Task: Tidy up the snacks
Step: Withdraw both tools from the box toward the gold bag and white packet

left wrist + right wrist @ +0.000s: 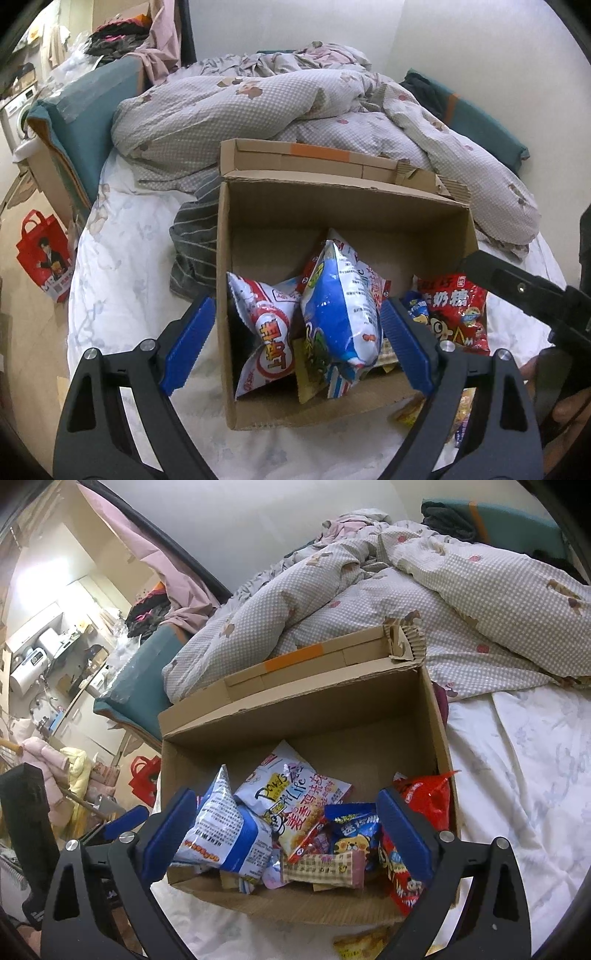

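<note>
Left gripper (297,343): blue pads spread wide, nothing between them, poised above the near rim of a cardboard box (347,206) standing open on a bed. Right gripper (288,834): likewise wide apart and empty, hovering over the same box (303,716) from its other near corner. Directly ahead of the left pads, inside the box: a blue-and-white puffed bag (341,314) leaning upright, and just beside it on the left a white bag with a red ring (267,332), both resting on flatter packets at the bottom. To the right, against the box's right wall: a red candy bag (454,314) with cartoon faces. From the right wrist view, in the same heap: the blue-and-white bag (225,834) at the left, a white cracker packet with orange print (295,801) lying flat in the middle, a small dark blue pack with a bear face (354,830), a pink-checked wafer bar (321,867) across the front, and the red bag (424,805) against the right wall. Outside the box on the sheet, near the front edge: a yellow packet (360,945), partly cut off by the frame. Behind the box: its flap folded back, with a strip of orange tape (321,151), then a rumpled checked quilt (229,110). Left of the box: a striped grey cloth (192,243); farther off on the floor, a red shopping bag (44,258).
</note>
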Demonstrator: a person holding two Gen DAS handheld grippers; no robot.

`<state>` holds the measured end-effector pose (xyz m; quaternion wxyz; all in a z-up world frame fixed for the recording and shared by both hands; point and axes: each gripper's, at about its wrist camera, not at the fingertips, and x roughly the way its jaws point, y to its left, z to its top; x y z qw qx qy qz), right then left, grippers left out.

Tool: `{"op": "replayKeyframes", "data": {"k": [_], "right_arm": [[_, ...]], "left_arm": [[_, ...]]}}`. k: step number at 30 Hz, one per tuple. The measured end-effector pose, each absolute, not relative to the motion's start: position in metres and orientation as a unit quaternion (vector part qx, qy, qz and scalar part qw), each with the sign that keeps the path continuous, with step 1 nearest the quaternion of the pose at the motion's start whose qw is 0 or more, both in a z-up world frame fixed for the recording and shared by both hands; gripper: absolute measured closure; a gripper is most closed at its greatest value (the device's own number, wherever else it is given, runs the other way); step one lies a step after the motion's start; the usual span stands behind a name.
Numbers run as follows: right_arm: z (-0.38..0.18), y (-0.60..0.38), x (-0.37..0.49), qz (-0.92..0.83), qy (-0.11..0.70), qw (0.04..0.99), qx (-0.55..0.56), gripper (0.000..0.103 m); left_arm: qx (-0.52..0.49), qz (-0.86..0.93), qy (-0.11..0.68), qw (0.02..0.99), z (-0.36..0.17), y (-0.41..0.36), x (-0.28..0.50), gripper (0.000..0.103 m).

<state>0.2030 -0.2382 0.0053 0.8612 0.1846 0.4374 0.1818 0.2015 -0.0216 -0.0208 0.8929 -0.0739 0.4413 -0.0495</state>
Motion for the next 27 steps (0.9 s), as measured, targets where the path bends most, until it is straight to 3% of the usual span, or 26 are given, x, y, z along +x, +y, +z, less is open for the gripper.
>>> {"op": "replayKeyframes", "data": {"k": [12, 27], "right_arm": [[0.018, -0.259, 0.165, 0.165, 0.447, 0.855, 0.204, 0.003], [-0.013, -0.312, 0.107, 0.091, 0.5, 0.815, 0.277, 0.003]], "left_arm": [[-0.063, -0.056, 0.447, 0.89, -0.014, -0.02, 0.161, 0.014], [-0.091, -0.048, 0.462, 0.881, -0.018, -0.014, 0.12, 0.014]]}}
